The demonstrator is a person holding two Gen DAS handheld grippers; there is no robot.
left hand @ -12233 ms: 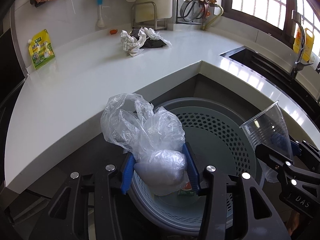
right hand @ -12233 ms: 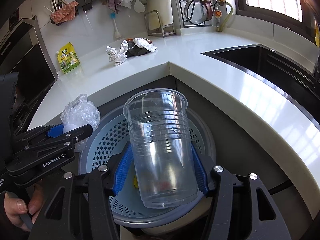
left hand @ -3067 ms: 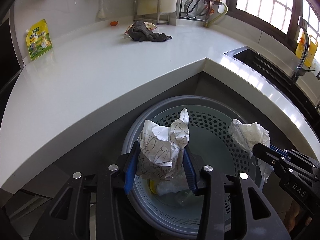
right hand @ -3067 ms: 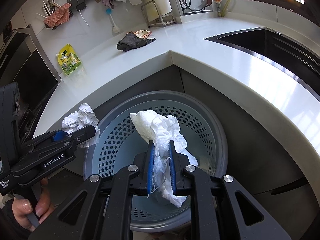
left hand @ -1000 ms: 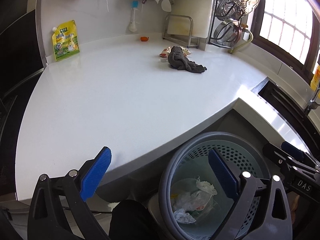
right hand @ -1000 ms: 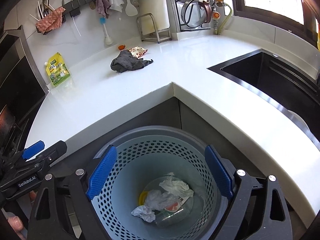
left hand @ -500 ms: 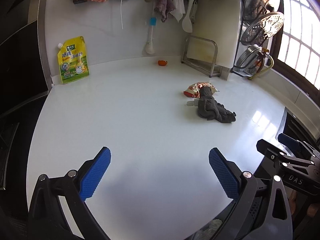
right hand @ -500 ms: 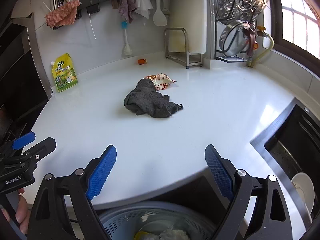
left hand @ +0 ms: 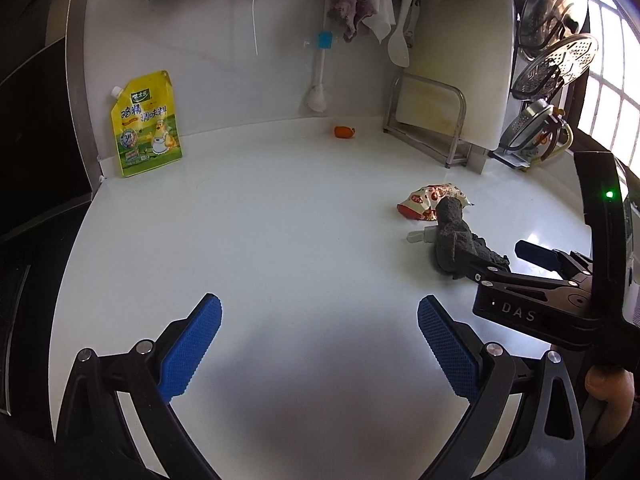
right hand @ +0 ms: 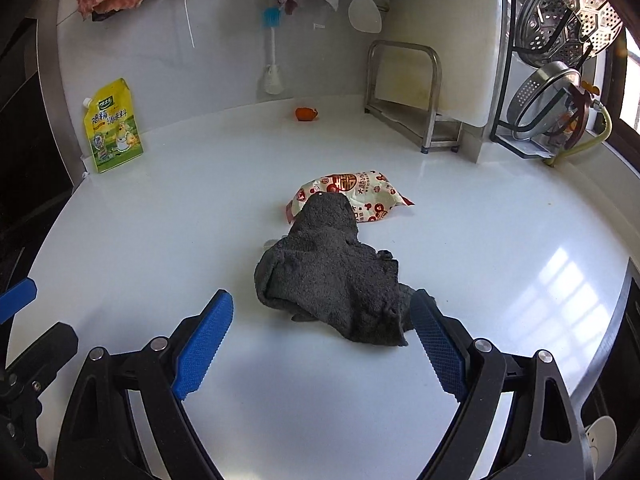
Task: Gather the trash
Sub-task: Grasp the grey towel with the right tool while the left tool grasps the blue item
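Right wrist view: I find a dark grey cloth [right hand: 332,276] just ahead of my right gripper [right hand: 322,334], with a red-and-white snack wrapper [right hand: 360,194] partly under its far end.

My right gripper stands wide open and holds nothing; the cloth's near corner lies just beside its right pad, contact uncertain. My left gripper [left hand: 320,344] is likewise spread wide and empty over bare white counter [left hand: 260,240], with cloth and wrapper ahead to its right, well apart. A small white piece [left hand: 418,236] pokes out beside the cloth. Farther off I note a yellow pouch [right hand: 112,126] against the wall and a small orange object [right hand: 306,113].
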